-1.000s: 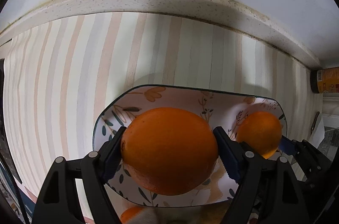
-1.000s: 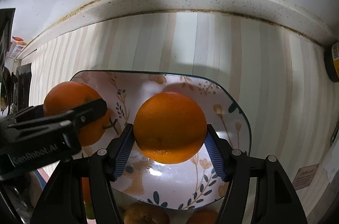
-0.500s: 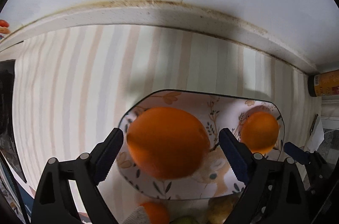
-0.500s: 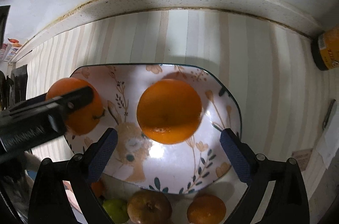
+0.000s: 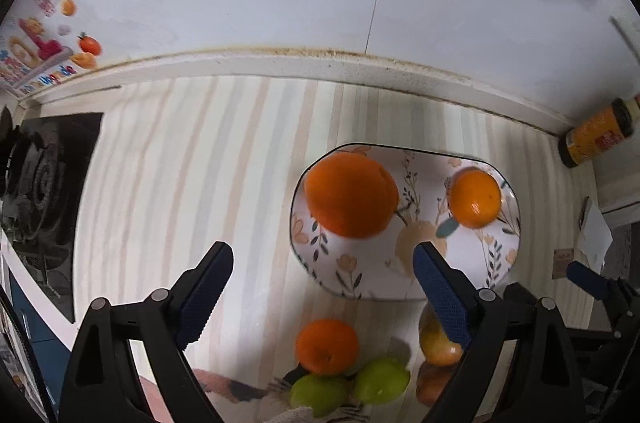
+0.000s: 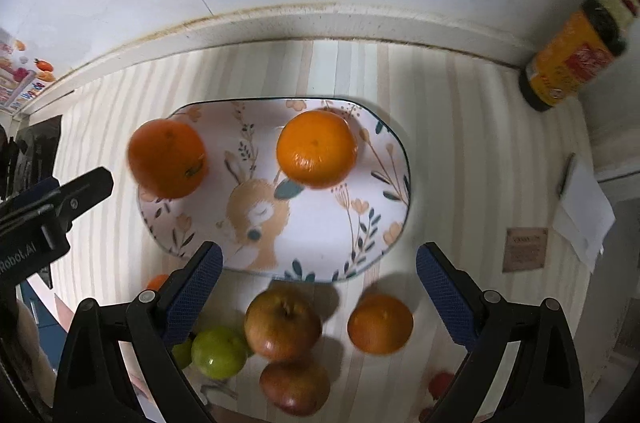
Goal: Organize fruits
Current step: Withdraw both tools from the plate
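Both grippers, left [image 5: 322,287] and right [image 6: 318,283], spread wide and empty above striped counter [image 6: 460,143], with two oranges [image 6: 317,148] [image 6: 167,157] resting apart on floral plate [image 6: 320,231], other fruit [image 6: 282,328] just beside its near rim.

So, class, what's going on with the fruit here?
Someone is sorting fruit with two hand-held grippers. Two oranges already sit on the flowered plate. The left gripper and right gripper are both open and empty above the counter. Apples, green fruit and another orange wait beside the plate.
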The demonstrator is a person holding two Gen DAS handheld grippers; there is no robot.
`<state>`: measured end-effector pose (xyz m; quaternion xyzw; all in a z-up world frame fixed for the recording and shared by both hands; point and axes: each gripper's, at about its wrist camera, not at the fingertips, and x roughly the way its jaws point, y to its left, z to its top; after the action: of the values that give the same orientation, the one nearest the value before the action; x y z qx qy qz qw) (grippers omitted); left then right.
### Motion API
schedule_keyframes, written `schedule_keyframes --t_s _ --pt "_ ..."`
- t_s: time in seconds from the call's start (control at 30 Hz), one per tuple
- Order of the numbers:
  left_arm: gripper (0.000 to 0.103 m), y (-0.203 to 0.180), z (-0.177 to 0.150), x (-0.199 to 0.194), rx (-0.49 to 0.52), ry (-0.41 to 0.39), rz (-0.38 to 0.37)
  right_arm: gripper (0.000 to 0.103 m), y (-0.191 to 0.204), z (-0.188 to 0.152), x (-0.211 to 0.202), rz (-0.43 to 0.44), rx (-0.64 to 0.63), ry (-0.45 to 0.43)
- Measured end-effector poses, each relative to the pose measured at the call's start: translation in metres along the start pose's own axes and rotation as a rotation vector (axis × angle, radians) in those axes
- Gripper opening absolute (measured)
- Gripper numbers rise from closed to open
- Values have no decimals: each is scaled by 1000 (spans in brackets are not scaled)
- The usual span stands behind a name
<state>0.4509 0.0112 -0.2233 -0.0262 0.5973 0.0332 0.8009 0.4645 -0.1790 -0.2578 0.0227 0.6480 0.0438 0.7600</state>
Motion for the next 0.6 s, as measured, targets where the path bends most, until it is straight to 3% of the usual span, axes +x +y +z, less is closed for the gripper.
schedule_keyframes --t_s 0.6 --pt "92 2 -66 -108 74 -176 -48 100 12 -84 -119 14 15 -183"
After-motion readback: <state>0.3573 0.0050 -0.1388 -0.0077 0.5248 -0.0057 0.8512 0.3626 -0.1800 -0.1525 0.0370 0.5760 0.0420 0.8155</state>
